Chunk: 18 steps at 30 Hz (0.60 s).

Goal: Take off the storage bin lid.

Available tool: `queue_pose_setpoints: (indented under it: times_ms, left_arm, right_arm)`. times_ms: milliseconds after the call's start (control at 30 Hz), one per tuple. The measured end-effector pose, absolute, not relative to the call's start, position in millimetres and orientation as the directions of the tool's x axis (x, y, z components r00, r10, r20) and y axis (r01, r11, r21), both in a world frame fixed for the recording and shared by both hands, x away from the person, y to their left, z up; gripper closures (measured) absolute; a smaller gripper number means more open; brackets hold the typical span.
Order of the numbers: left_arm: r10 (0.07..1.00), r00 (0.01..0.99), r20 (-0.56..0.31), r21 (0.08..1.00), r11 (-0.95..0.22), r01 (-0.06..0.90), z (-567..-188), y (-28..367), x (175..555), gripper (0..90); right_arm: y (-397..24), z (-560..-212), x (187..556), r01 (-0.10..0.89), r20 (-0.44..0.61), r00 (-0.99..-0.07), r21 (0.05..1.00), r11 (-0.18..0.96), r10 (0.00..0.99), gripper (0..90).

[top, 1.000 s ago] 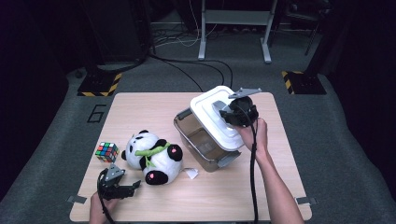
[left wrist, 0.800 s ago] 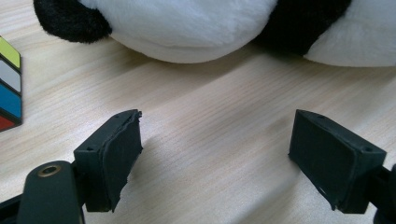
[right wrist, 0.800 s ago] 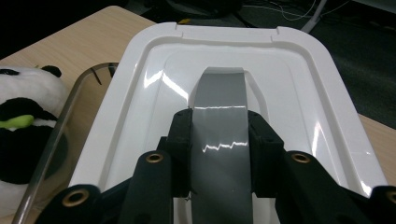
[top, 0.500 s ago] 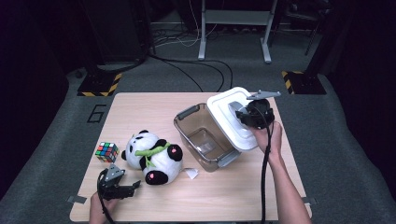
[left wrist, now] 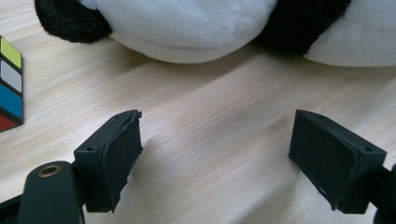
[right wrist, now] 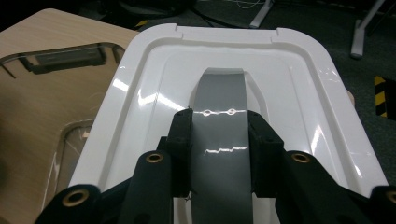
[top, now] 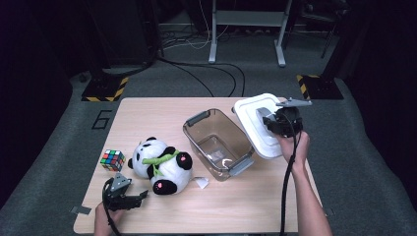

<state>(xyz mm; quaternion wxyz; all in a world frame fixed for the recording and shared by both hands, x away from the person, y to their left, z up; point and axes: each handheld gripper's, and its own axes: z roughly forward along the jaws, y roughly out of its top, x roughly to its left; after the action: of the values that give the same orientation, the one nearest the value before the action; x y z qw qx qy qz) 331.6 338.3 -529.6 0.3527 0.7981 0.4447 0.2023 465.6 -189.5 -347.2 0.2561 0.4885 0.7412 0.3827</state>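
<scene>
Pale wood tabletop (top: 255, 206) is sitting in the middle of the high view, ringed by dark grey floor. At the lower left of that view, the left gripper (top: 140, 198) is resting low over the wood, its jaws standing apart with nothing between them; in the left gripper view the bare table (left wrist: 210, 140) is showing between the two black pads (left wrist: 122, 154). Just above it a plush panda (top: 162, 167) is lying on its side, its white and black belly (left wrist: 196, 28) stretching along the top of the left gripper view. A colourful puzzle cube (top: 112, 160) is sitting just beside the panda at left centre. Toward the middle, a clear plastic bin (top: 216, 142) with grey handles is standing open on the table. At right centre, the right gripper (top: 268, 120) is clamping its jaws on the grey handle (right wrist: 219, 121) of a white lid (top: 255, 130), holding the lid just beside the bin's right edge. Farther back, at the top of the frame, cables and a metal stand are resting on the floor.
</scene>
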Motion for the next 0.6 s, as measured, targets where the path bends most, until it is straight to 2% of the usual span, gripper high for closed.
queue_pose_setpoints:
  times_ms: [367,600]
  left_arm:
    - [0.853,0.521,0.011,0.745,-0.355,0.564,-529.9,338.0,331.5,16.7]
    - [0.855,0.518,0.01,0.747,-0.351,0.565,-530.0,337.8,331.4,16.7]
  right_arm:
    - [-211.4,-370.6,473.6,0.56,0.003,-0.241,0.817,0.137,0.97,66.4]
    - [-221.4,-394.6,481.1,0.583,0.02,-0.179,0.808,0.089,0.984,66.4]
